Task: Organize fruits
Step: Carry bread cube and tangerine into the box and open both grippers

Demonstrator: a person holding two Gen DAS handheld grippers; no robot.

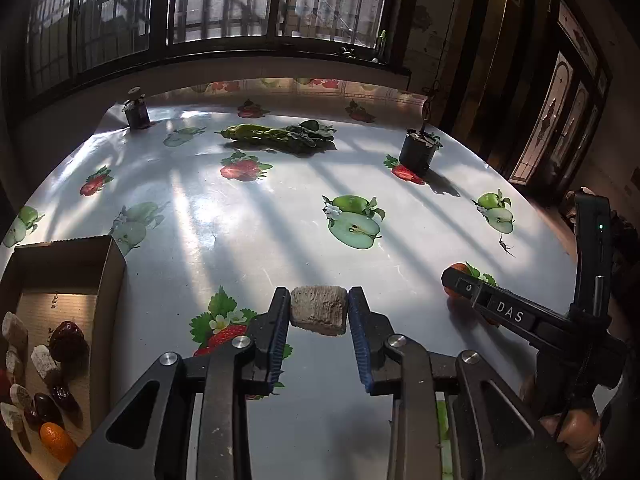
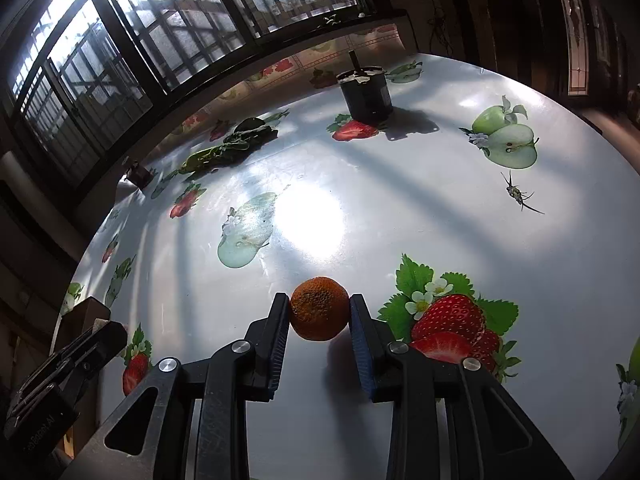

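My left gripper (image 1: 319, 307) is shut on a pale, rough beige chunk (image 1: 318, 310), held a little above the fruit-print tablecloth (image 1: 248, 232). My right gripper (image 2: 319, 314) is shut on a small orange fruit (image 2: 319, 309); the left wrist view shows this gripper (image 1: 460, 282) at the right with the orange (image 1: 458, 270) behind its finger. A cardboard box (image 1: 108, 280) at the lower left holds several pale chunks, dark red dates (image 1: 66, 340) and a small orange fruit (image 1: 56, 440).
Green vegetables (image 1: 280, 136) lie at the far side of the table. Two dark cylindrical objects stand there, one at far left (image 1: 136, 112) and one at far right (image 1: 418, 152). A small insect-like speck (image 2: 518, 194) lies on the cloth. Barred windows run behind the table.
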